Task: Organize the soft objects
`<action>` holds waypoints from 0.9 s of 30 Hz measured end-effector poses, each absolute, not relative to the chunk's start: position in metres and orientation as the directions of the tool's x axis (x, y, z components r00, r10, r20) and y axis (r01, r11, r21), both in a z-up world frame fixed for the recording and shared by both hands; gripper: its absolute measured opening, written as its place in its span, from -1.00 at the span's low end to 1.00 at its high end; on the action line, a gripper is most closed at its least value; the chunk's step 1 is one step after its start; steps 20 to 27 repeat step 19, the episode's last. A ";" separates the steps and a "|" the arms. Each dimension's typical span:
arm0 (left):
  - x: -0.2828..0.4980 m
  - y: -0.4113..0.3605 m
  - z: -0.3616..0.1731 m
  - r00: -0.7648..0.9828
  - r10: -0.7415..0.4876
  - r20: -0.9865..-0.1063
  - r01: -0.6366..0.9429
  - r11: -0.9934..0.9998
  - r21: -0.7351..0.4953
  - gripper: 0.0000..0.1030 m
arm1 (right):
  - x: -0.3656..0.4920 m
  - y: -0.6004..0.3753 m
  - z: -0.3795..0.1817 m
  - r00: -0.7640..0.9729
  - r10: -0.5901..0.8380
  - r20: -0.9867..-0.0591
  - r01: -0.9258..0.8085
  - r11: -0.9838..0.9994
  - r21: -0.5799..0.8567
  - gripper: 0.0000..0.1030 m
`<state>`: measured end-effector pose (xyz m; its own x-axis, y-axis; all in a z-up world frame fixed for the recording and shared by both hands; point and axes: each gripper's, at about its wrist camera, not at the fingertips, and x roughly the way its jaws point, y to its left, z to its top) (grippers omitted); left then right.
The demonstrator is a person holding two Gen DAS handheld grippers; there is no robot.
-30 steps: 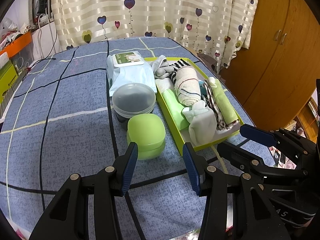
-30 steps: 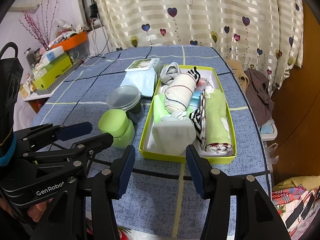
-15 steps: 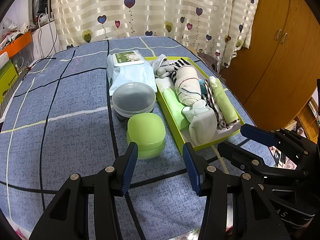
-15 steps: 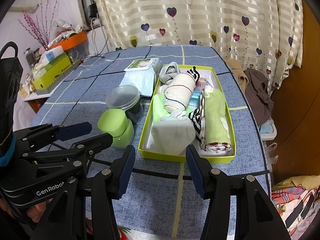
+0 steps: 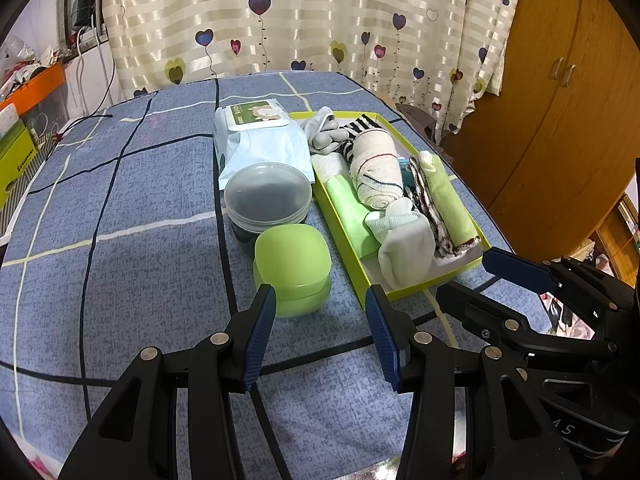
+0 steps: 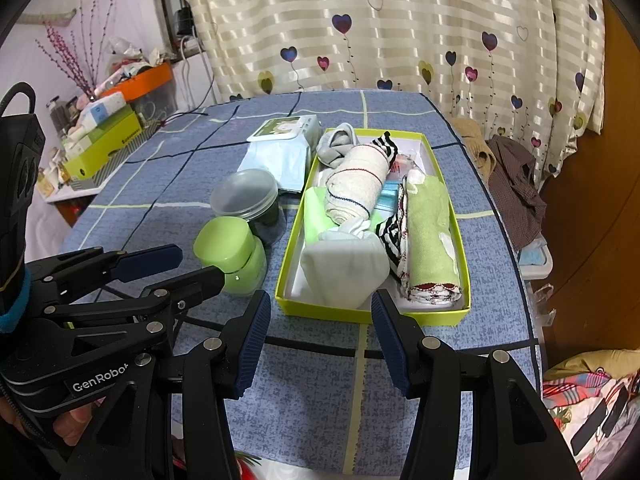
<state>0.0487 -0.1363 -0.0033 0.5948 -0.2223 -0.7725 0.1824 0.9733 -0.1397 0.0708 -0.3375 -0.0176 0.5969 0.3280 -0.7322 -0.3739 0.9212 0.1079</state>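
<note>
Nothing has moved since a second ago: we hold the left claw (image 5: 320, 332) and right claw (image 6: 318, 334) apart and empty above the table (image 5: 132, 280). Beyond, rolled socks and towels (image 6: 356, 188) fill the yellow-green box (image 6: 360, 314), beside a green jar (image 5: 292, 268).

Ahead of our right gripper (image 6: 320, 336) lies the box (image 6: 372, 314) of rolled cloths; jars (image 6: 230, 254) sit left of it.
</note>
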 end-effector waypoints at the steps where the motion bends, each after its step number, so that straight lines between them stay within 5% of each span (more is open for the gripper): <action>1: 0.048 -0.136 -0.004 0.594 -0.222 -0.773 0.182 0.973 -0.139 -0.07 | 0.071 -0.337 -0.018 0.597 0.328 -0.732 -0.373 0.921 0.108 0.02; 27: 0.048 -0.136 -0.003 0.596 -0.220 -0.773 0.183 0.974 -0.136 -0.07 | 0.071 -0.338 -0.016 0.598 0.329 -0.731 -0.374 0.921 0.108 0.02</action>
